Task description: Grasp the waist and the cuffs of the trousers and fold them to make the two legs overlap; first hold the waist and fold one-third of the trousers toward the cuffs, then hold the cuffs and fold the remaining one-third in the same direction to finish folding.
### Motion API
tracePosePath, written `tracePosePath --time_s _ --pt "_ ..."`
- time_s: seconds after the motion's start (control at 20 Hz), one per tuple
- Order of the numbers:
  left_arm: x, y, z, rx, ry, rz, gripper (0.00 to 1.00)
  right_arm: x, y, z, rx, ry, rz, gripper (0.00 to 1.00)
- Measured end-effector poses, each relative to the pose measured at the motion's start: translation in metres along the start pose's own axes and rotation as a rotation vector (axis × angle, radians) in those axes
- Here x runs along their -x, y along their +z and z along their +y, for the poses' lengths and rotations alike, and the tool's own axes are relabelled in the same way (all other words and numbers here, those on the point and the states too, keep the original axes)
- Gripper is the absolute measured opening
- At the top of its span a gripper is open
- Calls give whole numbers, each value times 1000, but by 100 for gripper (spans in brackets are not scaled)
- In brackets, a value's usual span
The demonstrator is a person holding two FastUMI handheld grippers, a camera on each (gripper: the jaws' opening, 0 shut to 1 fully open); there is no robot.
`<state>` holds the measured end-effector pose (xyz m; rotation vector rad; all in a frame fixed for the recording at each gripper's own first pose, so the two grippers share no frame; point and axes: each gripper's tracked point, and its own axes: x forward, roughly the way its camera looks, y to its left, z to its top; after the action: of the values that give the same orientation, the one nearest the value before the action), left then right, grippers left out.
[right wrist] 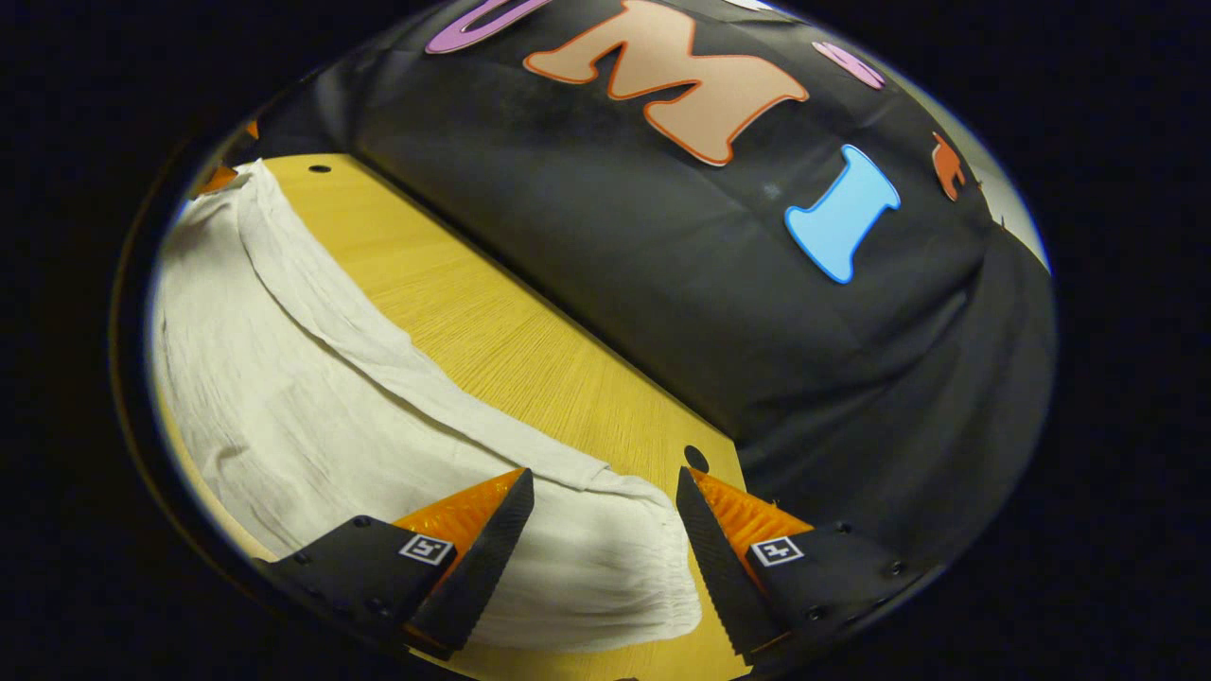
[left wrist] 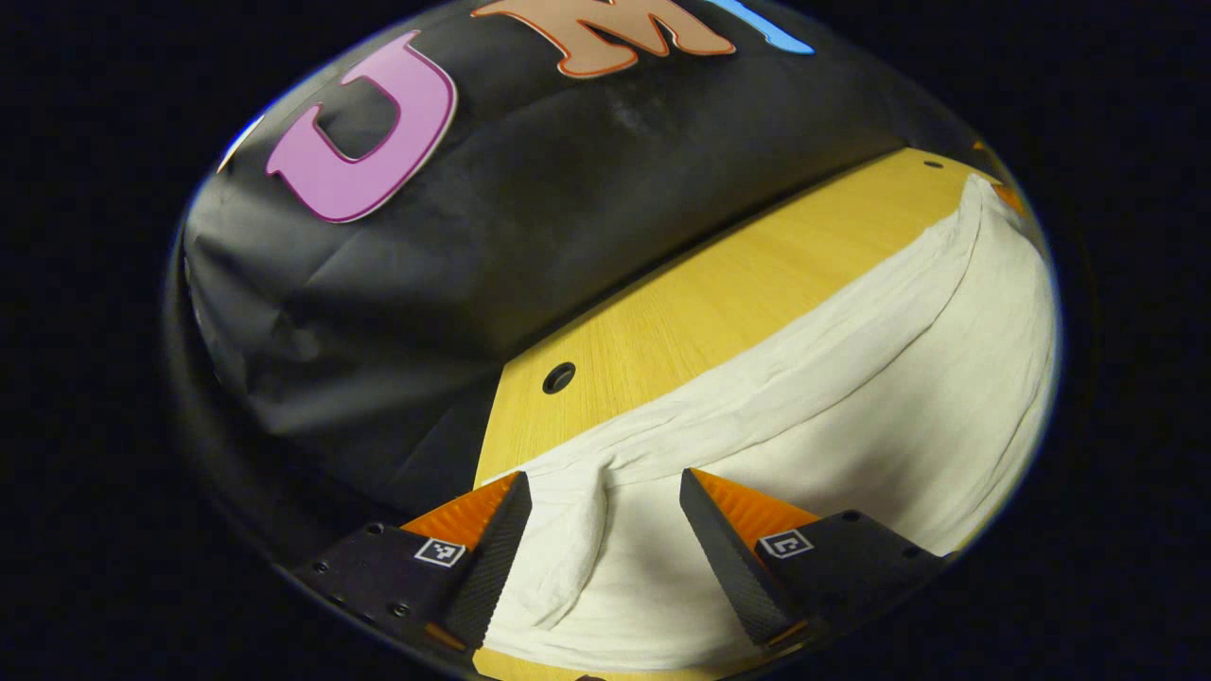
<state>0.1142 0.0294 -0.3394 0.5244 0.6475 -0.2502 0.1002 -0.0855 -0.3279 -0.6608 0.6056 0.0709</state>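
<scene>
Left gripper (left wrist: 605, 497) jaws spread, hovering over white trousers (left wrist: 851, 397) lower right of frame on wood table (left wrist: 681, 303). Right gripper (right wrist: 605, 492) also spread, straddling the gathered trouser end. Small square tracking markers on gripper bodies, no readable text.

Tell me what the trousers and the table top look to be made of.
Trousers: a thin, soft woven cloth, matte off-white, likely cotton or linen, judging by its fine crinkles and limp folds. Table: wood or a wood-look laminate, smooth yellow with fine straight grain lines and a drilled round hole; which of the two, I cannot tell.
</scene>
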Motion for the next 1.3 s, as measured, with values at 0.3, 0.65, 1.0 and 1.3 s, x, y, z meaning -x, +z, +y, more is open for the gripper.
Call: tracePosePath --time_s 0.3,0.65,1.0,1.3 --pt "49 62 -21 146 -43 -136 96 20 -45 -31 -307 -23 88 100" --pt "84 105 -30 308 -92 -226 96 24 -121 -67 -589 -82 236 98" --pt "108 103 -42 326 -91 -214 96 28 -158 -60 -946 -82 345 100" --pt "124 86 -55 309 -88 -173 96 19 -163 -46 -1155 -43 403 92"
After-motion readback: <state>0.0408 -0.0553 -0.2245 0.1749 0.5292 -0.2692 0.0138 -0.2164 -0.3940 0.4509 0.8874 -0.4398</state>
